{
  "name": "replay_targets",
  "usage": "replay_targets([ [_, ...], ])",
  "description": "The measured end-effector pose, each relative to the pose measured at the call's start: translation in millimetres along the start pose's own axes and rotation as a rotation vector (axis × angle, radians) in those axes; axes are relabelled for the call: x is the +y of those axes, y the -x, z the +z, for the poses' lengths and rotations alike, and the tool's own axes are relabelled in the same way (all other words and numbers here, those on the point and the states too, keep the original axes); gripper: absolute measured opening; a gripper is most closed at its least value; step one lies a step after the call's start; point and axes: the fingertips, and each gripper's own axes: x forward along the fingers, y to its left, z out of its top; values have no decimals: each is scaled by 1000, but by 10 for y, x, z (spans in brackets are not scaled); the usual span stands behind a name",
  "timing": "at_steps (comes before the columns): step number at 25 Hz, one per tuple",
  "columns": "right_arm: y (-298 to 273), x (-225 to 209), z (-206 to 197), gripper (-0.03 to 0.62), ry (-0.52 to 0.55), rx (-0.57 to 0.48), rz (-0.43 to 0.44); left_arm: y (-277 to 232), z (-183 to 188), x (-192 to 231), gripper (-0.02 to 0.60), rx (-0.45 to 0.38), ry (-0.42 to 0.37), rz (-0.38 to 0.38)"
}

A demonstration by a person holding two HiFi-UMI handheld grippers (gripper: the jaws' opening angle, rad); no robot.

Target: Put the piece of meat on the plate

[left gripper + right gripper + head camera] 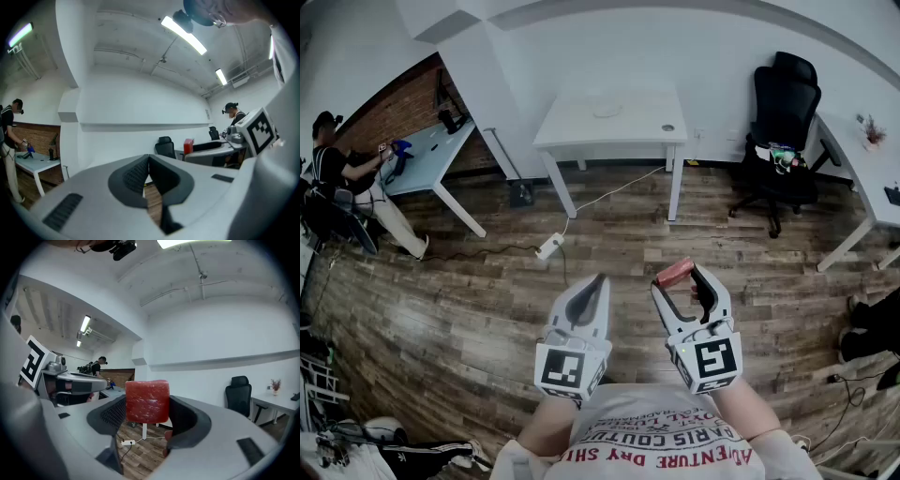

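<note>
The right tool (686,278) gripped the piece of meat (147,401) at its tips, level above the floor (469,309), apparently for carrying, while the left tool (600,282) was closed, empty.

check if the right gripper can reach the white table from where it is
Probably not from here: the right gripper, clamped on the meat, sits close to the person's chest, and the table stands well off across the wood floor. Nothing seems to block the way.
</note>
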Motion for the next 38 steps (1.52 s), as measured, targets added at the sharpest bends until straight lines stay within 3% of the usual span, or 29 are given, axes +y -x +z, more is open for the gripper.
replay_targets([
  [13, -226, -34, -83, 290, -3, 23, 8, -228, -103, 136, 7, 29, 3, -23],
  [24, -660, -12, -367, 290, 24, 102, -21, -472, -426, 612, 7, 53, 60, -31],
  [30, -1260, -116, -320, 290, 32, 139, -68, -937, -428, 1149, 8, 17, 114, -72],
  [38, -2404, 114, -213, 290, 19, 133, -106, -1390, -484, 2286, 8, -10, 118, -93],
])
